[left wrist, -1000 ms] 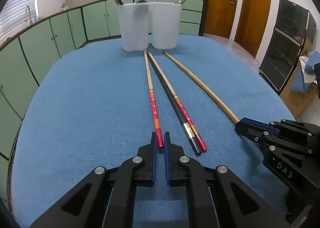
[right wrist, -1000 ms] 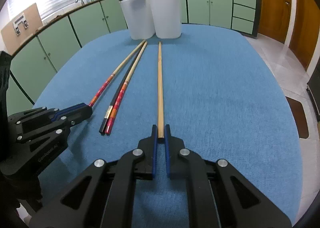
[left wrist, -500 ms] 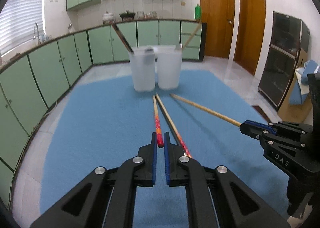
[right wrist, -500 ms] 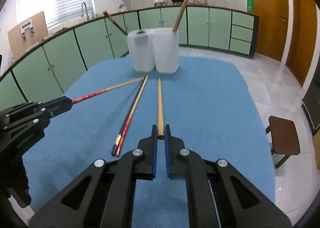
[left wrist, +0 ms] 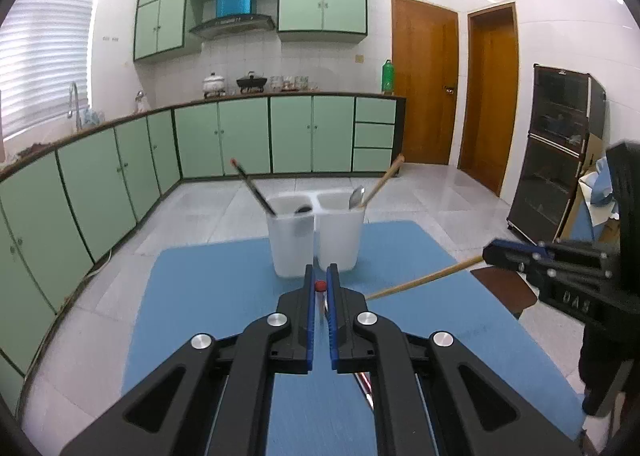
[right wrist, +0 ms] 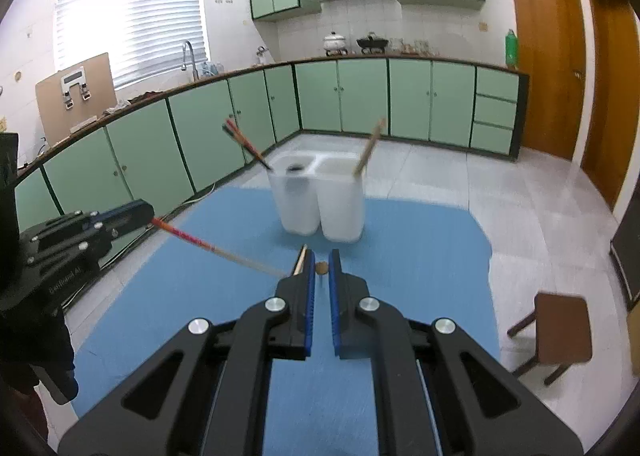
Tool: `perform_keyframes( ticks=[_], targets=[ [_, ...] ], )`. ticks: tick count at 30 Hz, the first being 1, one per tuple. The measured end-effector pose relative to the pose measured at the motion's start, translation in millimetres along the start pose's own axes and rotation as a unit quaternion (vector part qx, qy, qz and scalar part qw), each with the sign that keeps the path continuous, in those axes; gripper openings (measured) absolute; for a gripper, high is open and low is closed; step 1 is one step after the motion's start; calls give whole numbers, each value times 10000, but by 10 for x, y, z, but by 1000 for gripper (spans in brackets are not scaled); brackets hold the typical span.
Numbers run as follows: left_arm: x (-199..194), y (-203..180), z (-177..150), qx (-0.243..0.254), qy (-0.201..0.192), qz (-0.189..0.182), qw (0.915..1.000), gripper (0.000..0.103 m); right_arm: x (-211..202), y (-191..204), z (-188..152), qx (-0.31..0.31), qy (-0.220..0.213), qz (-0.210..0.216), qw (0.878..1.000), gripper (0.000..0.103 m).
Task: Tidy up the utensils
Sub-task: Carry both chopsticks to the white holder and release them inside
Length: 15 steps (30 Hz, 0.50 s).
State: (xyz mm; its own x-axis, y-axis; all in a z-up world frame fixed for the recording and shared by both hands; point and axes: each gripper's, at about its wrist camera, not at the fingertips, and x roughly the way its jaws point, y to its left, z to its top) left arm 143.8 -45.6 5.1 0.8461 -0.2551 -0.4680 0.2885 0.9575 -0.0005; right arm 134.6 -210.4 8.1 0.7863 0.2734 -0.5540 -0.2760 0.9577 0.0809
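both tools are clamped on chopsticks: the left gripper (left wrist: 321, 280) pinches the red end of a red-patterned chopstick (right wrist: 208, 244), and the right gripper (right wrist: 321, 268) pinches the end of a plain wooden chopstick (left wrist: 424, 278), each stick held off the blue mat (left wrist: 208, 296) and aimed toward the two white translucent holders (left wrist: 316, 234) standing side by side at the mat's far edge. the task looks partly done: the left holder already has dark chopsticks (left wrist: 252, 185) leaning out of it, the right one a wooden chopstick and what looks like a spoon (left wrist: 356, 197). the two held sticks are not yet in, and at least one more stick lies on the mat, glimpsed under the left tool (left wrist: 366, 386), so a few placements remain by my reckoning. the mat covers a table in a kitchen with pale green cabinets (left wrist: 224, 135), a tiled floor, a sink under a blinded window (right wrist: 132, 11), pots on the counter, wooden doors (left wrist: 424, 83) and a small brown stool (right wrist: 560, 330)
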Motion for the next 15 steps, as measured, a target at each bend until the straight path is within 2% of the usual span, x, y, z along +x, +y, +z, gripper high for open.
perform_keyframes(
  ticks=[15],
  targets=[
    [54,15,513,264,-295,-159,9991,5,15,-57,863,-290,-136,303,9990,6]
  ],
)
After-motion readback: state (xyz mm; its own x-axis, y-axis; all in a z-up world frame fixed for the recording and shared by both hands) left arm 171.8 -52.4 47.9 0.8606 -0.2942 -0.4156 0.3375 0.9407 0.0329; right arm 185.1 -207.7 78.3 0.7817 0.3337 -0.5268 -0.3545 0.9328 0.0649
